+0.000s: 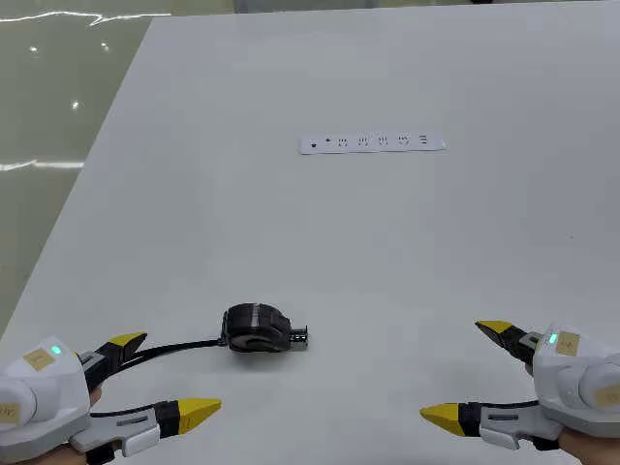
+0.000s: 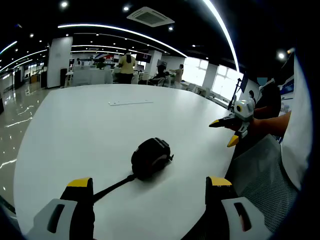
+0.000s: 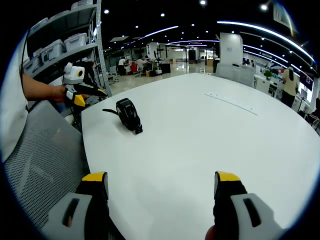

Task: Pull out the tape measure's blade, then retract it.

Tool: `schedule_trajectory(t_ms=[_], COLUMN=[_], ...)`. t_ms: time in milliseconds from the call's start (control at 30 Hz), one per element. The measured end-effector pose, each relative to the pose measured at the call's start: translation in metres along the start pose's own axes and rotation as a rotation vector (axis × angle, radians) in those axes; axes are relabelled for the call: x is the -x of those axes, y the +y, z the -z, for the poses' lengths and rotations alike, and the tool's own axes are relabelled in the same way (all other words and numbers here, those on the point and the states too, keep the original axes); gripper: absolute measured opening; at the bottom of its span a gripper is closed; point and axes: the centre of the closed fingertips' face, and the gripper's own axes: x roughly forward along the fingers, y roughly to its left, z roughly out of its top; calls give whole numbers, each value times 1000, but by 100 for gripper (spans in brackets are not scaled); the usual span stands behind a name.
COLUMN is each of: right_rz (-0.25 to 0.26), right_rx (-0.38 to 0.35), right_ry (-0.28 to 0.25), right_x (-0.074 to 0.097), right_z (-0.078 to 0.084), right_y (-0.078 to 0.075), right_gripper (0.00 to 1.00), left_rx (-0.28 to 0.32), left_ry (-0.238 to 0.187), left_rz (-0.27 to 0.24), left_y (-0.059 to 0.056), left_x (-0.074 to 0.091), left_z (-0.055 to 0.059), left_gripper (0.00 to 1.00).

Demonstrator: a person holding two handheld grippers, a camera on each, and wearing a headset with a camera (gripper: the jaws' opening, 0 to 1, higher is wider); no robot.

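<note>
A black tape measure (image 1: 257, 329) lies on the white table (image 1: 387, 242), its blade tip facing right and a black wrist strap (image 1: 179, 346) trailing left. My left gripper (image 1: 167, 376) is open at the lower left, close to the strap's end and holding nothing. My right gripper (image 1: 477, 372) is open at the lower right, well apart from the tape measure. In the left gripper view the tape measure (image 2: 151, 156) sits just ahead of the open gripper (image 2: 150, 186), with the right gripper (image 2: 223, 132) beyond it. In the right gripper view the tape measure (image 3: 128, 114) lies far left, near the left gripper (image 3: 86, 96).
A white power strip (image 1: 372, 142) lies flat farther back on the table. The table's left edge runs along a glossy floor (image 1: 48, 116). Shelving with bins (image 3: 60, 45) stands behind the person, and people work at distant desks (image 2: 125, 67).
</note>
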Motion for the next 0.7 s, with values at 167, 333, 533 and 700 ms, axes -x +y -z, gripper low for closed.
schedule_trajectory(t_ms=[167,333,533,700], right_rz=[-4,-5,-9,-10], right_rx=[5,8,8,5], right_ry=[7,5,9,11], right_x=[-1,-1,-2,-2], right_z=[1,0,1,3], right_y=[0,0,1,1], right_gripper=[89,89,89,88], left_rx=[-7,-8,-8,-9], left_ry=[8,9,11,12], left_rz=[-2,-2,2,6], left_y=[2,3,2,1], left_x=[0,0,-2,-2], left_z=[1,2,2,2], left_gripper=[90,90,90,89])
